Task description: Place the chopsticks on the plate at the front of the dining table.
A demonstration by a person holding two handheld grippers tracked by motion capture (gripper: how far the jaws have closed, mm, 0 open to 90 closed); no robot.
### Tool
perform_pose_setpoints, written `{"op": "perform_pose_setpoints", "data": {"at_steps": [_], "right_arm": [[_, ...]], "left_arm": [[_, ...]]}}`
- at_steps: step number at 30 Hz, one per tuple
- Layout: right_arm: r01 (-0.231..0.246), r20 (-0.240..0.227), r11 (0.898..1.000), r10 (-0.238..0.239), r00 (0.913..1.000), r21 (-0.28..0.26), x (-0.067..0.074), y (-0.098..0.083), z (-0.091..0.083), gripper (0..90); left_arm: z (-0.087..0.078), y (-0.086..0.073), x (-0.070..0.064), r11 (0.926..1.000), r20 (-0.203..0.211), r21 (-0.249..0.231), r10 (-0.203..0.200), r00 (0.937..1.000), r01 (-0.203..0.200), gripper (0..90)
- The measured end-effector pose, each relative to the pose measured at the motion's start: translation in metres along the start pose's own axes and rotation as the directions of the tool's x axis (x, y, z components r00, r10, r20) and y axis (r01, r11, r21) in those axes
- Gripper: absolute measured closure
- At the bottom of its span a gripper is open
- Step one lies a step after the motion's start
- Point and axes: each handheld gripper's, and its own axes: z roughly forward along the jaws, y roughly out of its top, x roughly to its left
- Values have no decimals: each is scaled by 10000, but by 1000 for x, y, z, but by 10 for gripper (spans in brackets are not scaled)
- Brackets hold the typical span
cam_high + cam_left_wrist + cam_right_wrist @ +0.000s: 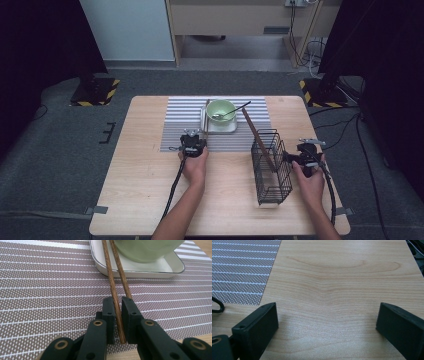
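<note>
my left gripper [118, 315] is clamped on one brown chopstick [115, 295] lying on the striped mat [45, 290], far end on the white tray [140, 270]. right gripper [327, 325] jaws wide apart over bare table [342, 277].

The high view looks down on the table [150, 165]; both gripper views sit close and low, probably sharing its striped mat [50, 290].
</note>
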Motion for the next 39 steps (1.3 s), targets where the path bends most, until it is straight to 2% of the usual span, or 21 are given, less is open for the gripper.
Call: {"op": "perform_pose_setpoints", "data": {"at_steps": [14, 22, 27, 34, 39], "right_arm": [[0, 0, 10000, 0, 10000, 0, 0, 0, 0, 42], [0, -5, 10000, 0, 10000, 0, 0, 0, 0, 42], [3, -4, 10000, -3, 10000, 0, 0, 0, 0, 42], [2, -5, 10000, -2, 10000, 1, 0, 0, 0, 41], [24, -11, 10000, -24, 10000, -2, 0, 0, 0, 41]], "left_arm": [[-1, -1, -3, 10000, 121, 0, 14, 9999, -14, 797], [-1, -1, -6, 9999, 261, 46, -152, 9995, 151, 788], [-1, -1, -6, 9999, 211, 26, -99, 9997, 99, 788], [1, -1, -4, 9997, 222, -13, -224, 9995, 224, 793], [1, 3, -2, 9999, 160, -69, -125, 9998, 127, 797]]}}
